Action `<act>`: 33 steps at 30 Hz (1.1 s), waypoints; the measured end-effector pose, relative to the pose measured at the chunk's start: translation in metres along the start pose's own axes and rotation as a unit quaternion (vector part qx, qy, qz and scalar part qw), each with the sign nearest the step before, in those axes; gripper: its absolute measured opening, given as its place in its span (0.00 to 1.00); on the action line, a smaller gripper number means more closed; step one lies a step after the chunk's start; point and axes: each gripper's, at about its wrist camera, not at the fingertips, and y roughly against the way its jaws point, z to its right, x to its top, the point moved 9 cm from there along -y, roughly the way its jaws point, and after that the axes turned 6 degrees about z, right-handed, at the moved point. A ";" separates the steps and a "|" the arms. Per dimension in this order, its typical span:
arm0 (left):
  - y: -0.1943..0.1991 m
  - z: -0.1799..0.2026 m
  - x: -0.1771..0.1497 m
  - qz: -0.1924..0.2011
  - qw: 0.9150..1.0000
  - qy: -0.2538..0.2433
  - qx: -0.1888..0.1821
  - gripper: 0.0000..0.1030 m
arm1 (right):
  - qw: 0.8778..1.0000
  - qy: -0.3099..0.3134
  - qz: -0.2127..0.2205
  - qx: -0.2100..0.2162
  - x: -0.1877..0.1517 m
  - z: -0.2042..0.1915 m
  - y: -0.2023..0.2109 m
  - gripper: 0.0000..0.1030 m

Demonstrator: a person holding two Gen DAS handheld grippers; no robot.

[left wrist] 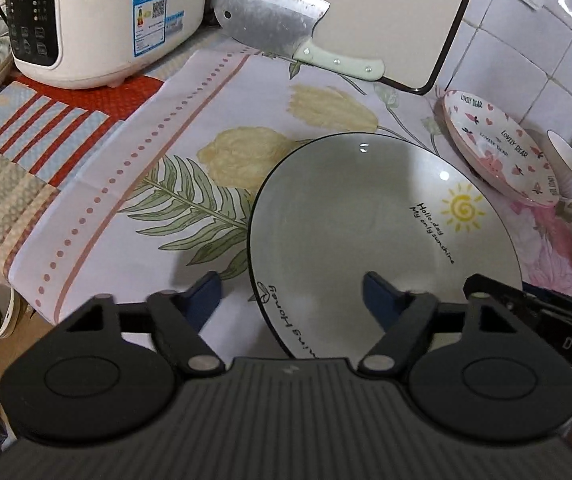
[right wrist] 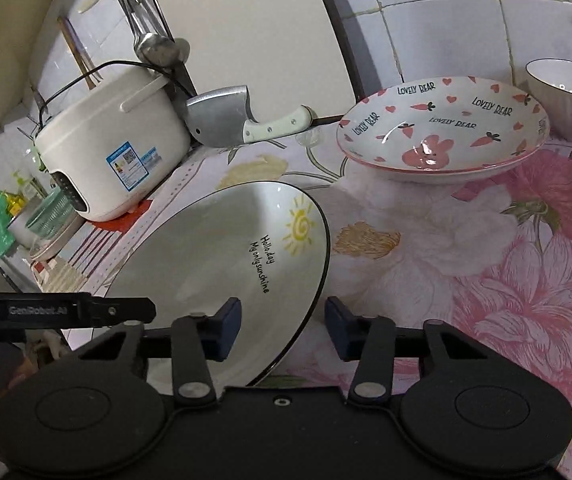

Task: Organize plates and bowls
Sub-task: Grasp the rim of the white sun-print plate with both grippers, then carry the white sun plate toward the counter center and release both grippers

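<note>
My surface (right wrist: 465, 248), spread with a flowered cloth, carries everything, and the rice cooker (left wrist: 98, 20) stands at its far left edge with a cleaver (left wrist: 270, 24) leaning beside it. The sunshine plate (left wrist: 365, 220) lies near the front edge, and it is the piece I am after. The carrot plate (right wrist: 441, 120) sits toward the back right corner, with a white ribbed bowl (right wrist: 569, 96) just beside it against the tiled wall. My left gripper (left wrist: 291, 300) straddles the sunshine plate's left rim, one pad outside on the cloth, one over the plate's well, jaws partly open and pressing on nothing yet. My right gripper (right wrist: 282, 328) straddles the opposite rim the same way, jaws narrower but not yet gripping as far as I can see. To do this well, I judge I should seat both pairs squarely over the rim, close evenly on both sides, and lift level so the glazed plate does not slip or tip. Then it could be carried toward the carrot plate for stacking.
</note>
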 end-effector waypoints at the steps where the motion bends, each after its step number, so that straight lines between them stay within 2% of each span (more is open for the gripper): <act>1: -0.001 0.000 -0.001 -0.003 1.000 0.003 0.000 0.59 | 1.000 0.004 -0.003 -0.001 0.000 0.000 -0.001 0.37; 3: -0.001 -0.001 -0.001 -0.001 1.000 0.007 0.007 0.49 | 1.000 0.016 -0.011 -0.010 0.000 -0.001 -0.004 0.31; 7: -0.001 0.002 -0.004 0.005 1.000 -0.010 0.013 0.38 | 0.999 0.023 -0.021 -0.018 0.002 0.001 -0.005 0.27; 11: 0.001 0.006 -0.007 0.020 0.999 -0.015 0.025 0.38 | 0.999 0.030 -0.022 -0.017 0.002 0.001 -0.006 0.27; 15: 0.000 0.006 -0.006 0.014 1.000 -0.008 0.025 0.38 | 0.999 0.034 -0.034 -0.005 0.004 0.002 -0.007 0.28; 18: 0.001 0.010 -0.007 0.004 0.999 -0.015 0.030 0.38 | 0.995 0.092 -0.027 -0.033 0.004 -0.007 -0.005 0.29; 25: 0.014 0.021 -0.006 0.013 0.999 -0.023 0.018 0.38 | 0.993 0.110 -0.013 -0.030 0.017 -0.006 0.014 0.29; 33: 0.042 0.061 -0.015 0.012 0.999 -0.033 -0.018 0.38 | 0.993 0.108 0.006 -0.051 0.023 0.010 0.058 0.29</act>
